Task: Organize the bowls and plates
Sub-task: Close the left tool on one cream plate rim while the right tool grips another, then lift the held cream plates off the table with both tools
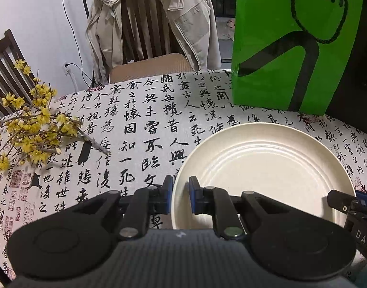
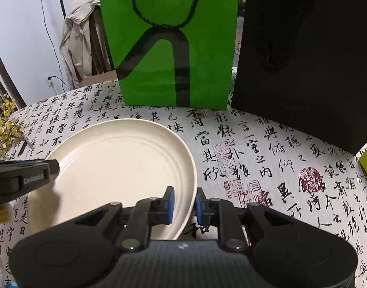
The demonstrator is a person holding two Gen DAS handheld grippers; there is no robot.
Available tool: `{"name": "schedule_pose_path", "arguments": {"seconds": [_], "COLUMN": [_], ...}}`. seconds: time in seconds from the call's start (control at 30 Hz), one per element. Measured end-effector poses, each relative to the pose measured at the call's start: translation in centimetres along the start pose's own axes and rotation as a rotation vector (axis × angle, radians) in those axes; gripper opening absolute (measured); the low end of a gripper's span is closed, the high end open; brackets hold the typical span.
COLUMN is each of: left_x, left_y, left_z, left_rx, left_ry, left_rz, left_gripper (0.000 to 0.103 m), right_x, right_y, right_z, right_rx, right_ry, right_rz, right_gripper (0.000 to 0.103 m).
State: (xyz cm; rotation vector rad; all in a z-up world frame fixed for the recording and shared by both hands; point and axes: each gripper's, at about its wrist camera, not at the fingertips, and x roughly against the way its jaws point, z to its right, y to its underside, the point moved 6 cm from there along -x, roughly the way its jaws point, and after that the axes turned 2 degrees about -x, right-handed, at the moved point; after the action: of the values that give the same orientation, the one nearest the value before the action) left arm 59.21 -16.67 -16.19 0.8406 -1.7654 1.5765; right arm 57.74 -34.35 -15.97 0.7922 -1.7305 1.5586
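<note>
Even indoor light, soft glare on plate (image 1: 267, 168), sharp focus, fisheye-bent edges

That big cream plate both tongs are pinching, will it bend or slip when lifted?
The cream plate looks stiff, probably ceramic, so it is unlikely to bend. Its glossy rim may slip between the left tongs and right tongs. It would likely chip if dropped.

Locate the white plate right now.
The plate lies on the lettered tablecloth before the green bag, its rim gripped by both grippers.
</note>
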Motion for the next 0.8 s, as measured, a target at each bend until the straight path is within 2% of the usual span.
{"name": "schedule_pose_path", "arguments": {"seconds": [0.8], "left_x": [3.3], "left_y": [-1.3], "left_z": [-0.8], "left_rx": [0.033], "left_ry": [0.035], "left_rz": [0.102], "left_gripper": [0.014], "right_x": [3.4], "right_y": [-1.5], "right_z": [-0.7], "right_rx": [0.034], "right_ry": [0.025], "right_rz": [0.137], "right_gripper": [0.017]}}
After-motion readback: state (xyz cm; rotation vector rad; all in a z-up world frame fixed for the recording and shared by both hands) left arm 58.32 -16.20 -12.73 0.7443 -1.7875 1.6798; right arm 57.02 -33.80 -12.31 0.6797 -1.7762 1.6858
